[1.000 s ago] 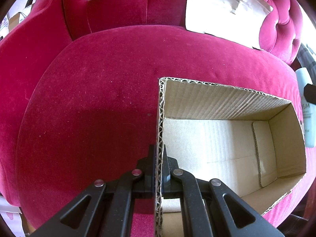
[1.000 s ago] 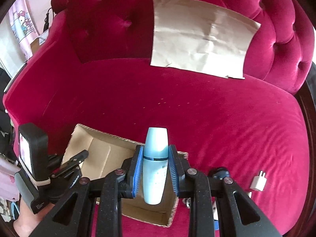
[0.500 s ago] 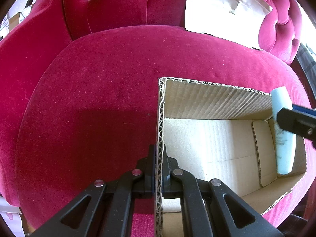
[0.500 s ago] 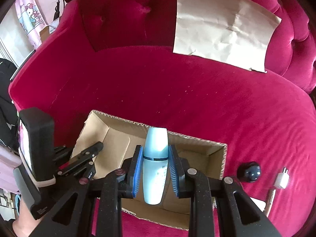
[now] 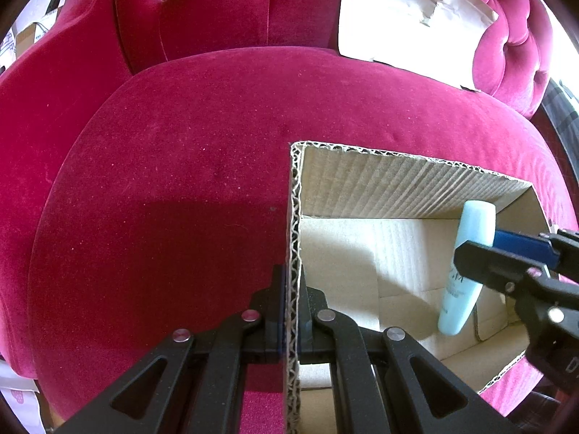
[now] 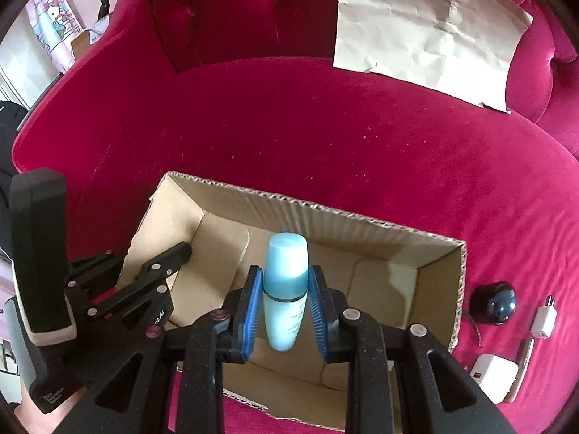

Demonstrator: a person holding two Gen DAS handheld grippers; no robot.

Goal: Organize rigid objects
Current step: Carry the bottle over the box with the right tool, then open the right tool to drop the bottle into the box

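Observation:
An open cardboard box (image 5: pixel 398 177) (image 6: pixel 325 213) rests on the red velvet sofa seat. My left gripper (image 5: pixel 292 282) is shut on the box's left wall, one finger inside and one outside; in the right wrist view it shows at the box's left end (image 6: pixel 159 271). My right gripper (image 6: pixel 286 282) is shut on a light blue bottle (image 6: pixel 284 282), cap pointing away, held over the box's inside. In the left wrist view the bottle (image 5: pixel 466 267) hangs tilted inside the box's right end, with the right gripper (image 5: pixel 506 256) reaching in from the right.
On the seat right of the box lie a dark round object (image 6: pixel 497 302), a white plug (image 6: pixel 542 322) and a white block (image 6: pixel 492 381). A sheet of brown paper (image 6: pixel 427 25) leans on the tufted backrest. A poster and clutter show at far left.
My right gripper has come down and forward with the bottle, from beside the box to over its inside. The left gripper and the box have stayed still.

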